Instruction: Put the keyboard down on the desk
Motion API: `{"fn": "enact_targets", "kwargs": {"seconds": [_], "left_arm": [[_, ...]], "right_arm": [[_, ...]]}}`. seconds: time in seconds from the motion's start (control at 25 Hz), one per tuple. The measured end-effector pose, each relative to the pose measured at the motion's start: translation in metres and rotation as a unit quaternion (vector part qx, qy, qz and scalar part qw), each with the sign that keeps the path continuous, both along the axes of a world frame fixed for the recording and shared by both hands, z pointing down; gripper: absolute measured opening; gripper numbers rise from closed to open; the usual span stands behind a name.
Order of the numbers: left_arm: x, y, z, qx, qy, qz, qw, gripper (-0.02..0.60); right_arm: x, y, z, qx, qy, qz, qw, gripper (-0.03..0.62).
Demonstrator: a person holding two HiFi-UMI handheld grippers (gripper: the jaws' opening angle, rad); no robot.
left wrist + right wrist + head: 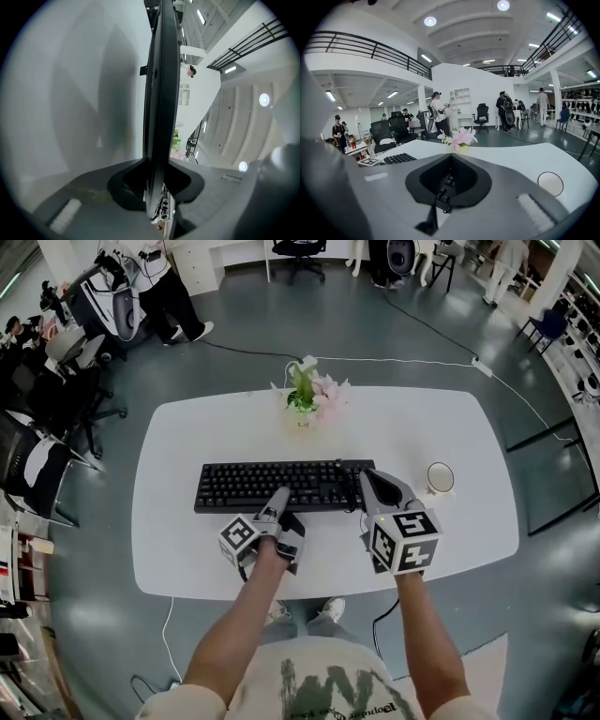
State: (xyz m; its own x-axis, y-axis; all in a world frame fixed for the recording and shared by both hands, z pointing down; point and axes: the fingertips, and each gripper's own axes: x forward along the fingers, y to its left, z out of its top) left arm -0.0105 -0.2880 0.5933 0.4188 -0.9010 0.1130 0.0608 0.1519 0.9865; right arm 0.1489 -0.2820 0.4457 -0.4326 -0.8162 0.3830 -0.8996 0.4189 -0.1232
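Keyboard, judged stiff, light and smooth-cased, sits level at or just above the desk middle, its near long edge clamped in the left gripper jaws at mid-length and the right gripper jaws at its right end.

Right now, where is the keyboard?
Head view: keyboard centred over the desk, before the flowers, left of the cup; left gripper and right gripper clamp its near side.
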Motion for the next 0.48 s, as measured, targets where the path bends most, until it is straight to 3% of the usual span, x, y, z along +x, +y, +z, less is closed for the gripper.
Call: {"fn": "enact_targets", "kwargs": {"seconds": [0.48], "left_arm": [[0.0011, 0.0042, 0.0066, -0.016, 0.008, 0.001, 0.9998, 0.094]], "right_arm": [[-0.0093, 0.0024, 0.005, -0.012, -0.003, -0.009, 1.0, -0.002]]}}
